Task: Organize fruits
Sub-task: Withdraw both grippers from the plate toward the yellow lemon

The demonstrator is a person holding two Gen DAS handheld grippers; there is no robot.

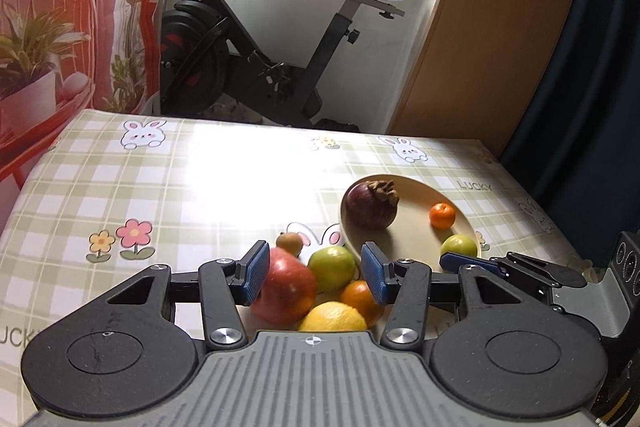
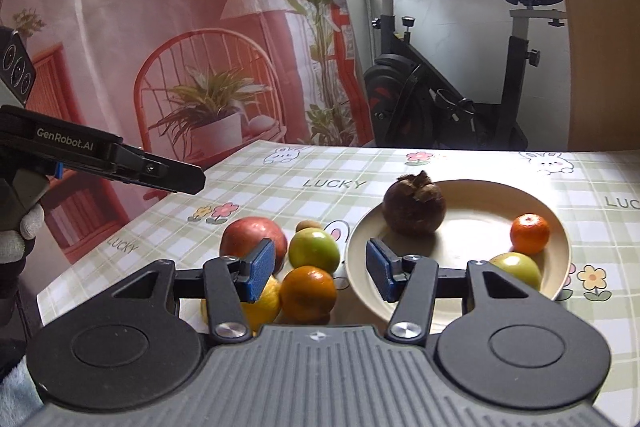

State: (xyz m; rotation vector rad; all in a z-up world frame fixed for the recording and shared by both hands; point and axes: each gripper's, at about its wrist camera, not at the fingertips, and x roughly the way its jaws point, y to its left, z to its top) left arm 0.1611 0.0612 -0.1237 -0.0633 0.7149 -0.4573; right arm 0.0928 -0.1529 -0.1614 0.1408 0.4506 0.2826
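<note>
Three fruits on plate [image 2: 558, 227], five beside it.

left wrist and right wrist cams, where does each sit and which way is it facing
Left wrist: rides on the left gripper, low over the table, facing the loose fruit and the exercise bike; its own open fingers show, with the right gripper at right.
Right wrist: rides on the right gripper, facing the plate and the printed backdrop; its own open fingers show, with the left gripper and a gloved hand at left.
Shared: the plate, the red apple and the bike.
</note>
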